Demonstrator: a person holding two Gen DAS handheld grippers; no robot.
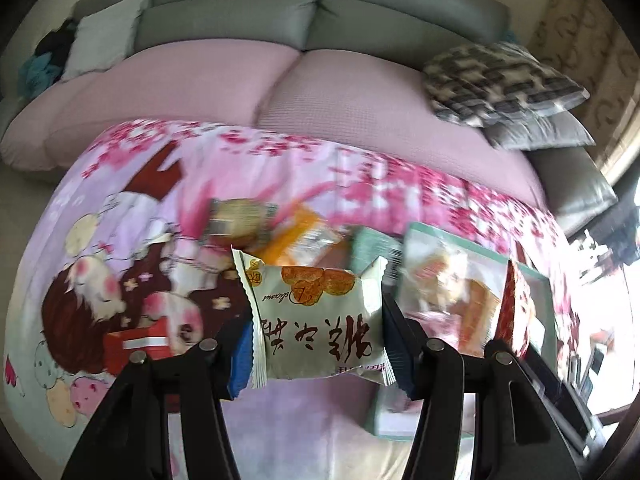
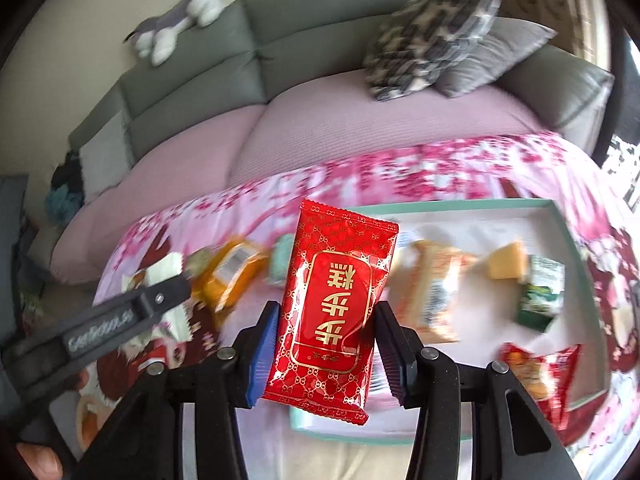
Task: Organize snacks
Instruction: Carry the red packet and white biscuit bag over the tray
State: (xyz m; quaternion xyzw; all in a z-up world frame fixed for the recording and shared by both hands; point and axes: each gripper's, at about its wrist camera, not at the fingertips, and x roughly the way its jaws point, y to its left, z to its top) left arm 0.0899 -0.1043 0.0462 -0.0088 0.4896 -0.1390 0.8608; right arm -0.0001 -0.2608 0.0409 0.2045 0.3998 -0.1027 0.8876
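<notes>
My left gripper [image 1: 320,356] is shut on a white cookie packet [image 1: 316,320] with red characters and holds it above the pink cartoon cloth [image 1: 120,240]. My right gripper [image 2: 326,360] is shut on a red packet [image 2: 336,312] with gold characters, upright over the near left part of a mint-rimmed tray [image 2: 440,205]. In the tray lie an orange-white packet [image 2: 432,292], a yellow piece [image 2: 506,266], a green packet [image 2: 540,292] and a red bag [image 2: 540,376]. The left wrist view shows the red packet [image 1: 516,312] edge on at the right, in front of the tray [image 1: 536,276].
An orange packet [image 2: 232,276] and a mint packet [image 2: 280,264] lie on the cloth left of the tray. Behind the table stands a grey sofa with a pink cover [image 2: 360,120], patterned cushions [image 2: 432,36] and a plush toy [image 2: 176,16]. A person's hand [image 2: 36,460] shows at lower left.
</notes>
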